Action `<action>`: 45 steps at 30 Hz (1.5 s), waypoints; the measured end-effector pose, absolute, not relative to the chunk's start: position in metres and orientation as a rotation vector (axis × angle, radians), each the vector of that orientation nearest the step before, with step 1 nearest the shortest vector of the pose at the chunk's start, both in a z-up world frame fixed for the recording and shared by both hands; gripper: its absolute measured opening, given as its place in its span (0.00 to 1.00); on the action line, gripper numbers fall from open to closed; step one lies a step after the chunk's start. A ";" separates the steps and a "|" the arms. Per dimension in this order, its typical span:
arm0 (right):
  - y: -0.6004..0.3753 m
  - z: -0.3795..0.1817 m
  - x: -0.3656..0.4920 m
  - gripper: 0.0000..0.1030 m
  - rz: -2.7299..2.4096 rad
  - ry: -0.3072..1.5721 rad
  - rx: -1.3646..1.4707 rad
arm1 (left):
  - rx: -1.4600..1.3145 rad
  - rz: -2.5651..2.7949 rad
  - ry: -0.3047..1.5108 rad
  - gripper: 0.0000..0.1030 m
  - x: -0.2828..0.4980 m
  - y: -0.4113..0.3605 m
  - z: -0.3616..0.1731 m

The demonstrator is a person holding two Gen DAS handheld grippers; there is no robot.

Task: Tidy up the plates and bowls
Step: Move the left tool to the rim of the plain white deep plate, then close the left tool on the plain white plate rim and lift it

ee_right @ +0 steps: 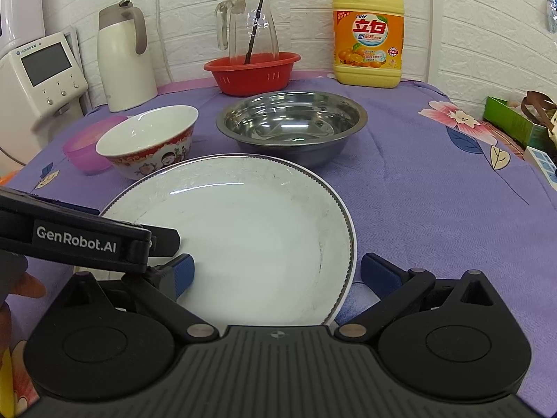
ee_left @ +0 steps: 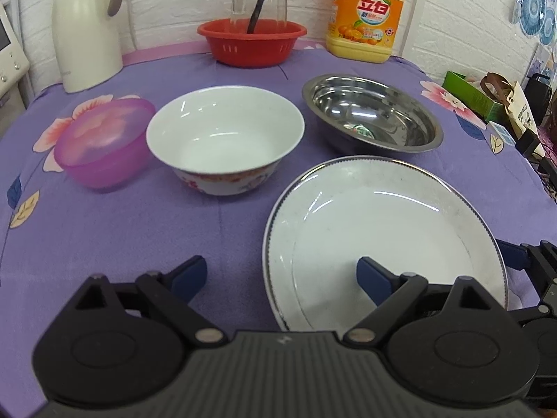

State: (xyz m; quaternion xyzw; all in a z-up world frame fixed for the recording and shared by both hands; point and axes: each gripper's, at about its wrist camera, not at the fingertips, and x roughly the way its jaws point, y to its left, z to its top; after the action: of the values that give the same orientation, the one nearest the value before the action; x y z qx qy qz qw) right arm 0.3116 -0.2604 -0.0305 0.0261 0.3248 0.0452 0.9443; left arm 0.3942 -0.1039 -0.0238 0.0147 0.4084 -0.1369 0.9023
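Note:
A large white plate with a dark rim line lies on the purple cloth at the front. My left gripper is open and straddles the plate's left rim, its right finger over the plate. My right gripper is open too and straddles the plate's right rim. Neither gripper's pads press on the plate. Behind the plate stand a white bowl with a red pattern, a steel bowl and a pink plastic bowl.
At the back stand a red basket holding a glass pitcher, a yellow detergent bottle and a cream jug. A white appliance is off the table's left. A green box and bags crowd the right edge.

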 end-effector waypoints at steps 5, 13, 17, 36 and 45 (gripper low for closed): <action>-0.261 -0.031 0.312 1.00 0.093 0.662 0.052 | 0.040 -0.281 0.851 0.89 0.394 -0.106 -0.024; -0.258 -0.031 0.310 1.00 0.143 0.660 0.038 | 0.079 -0.359 0.819 0.70 0.390 -0.117 -0.022; -0.257 -0.030 0.306 1.00 0.148 0.653 0.045 | 0.070 -0.374 0.819 0.59 0.387 -0.121 -0.020; -0.225 0.015 0.233 1.00 0.160 0.533 0.121 | -0.028 -0.367 0.730 0.49 0.310 -0.072 0.030; -0.161 0.023 0.183 1.00 0.297 0.526 0.066 | -0.102 -0.244 0.681 0.49 0.235 0.003 0.030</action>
State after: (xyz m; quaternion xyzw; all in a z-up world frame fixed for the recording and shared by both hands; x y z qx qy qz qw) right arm 0.1829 -0.1614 0.0234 0.0323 0.2589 0.1461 0.9542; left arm 0.2346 0.0035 0.0298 -0.0498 0.3332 -0.1195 0.9339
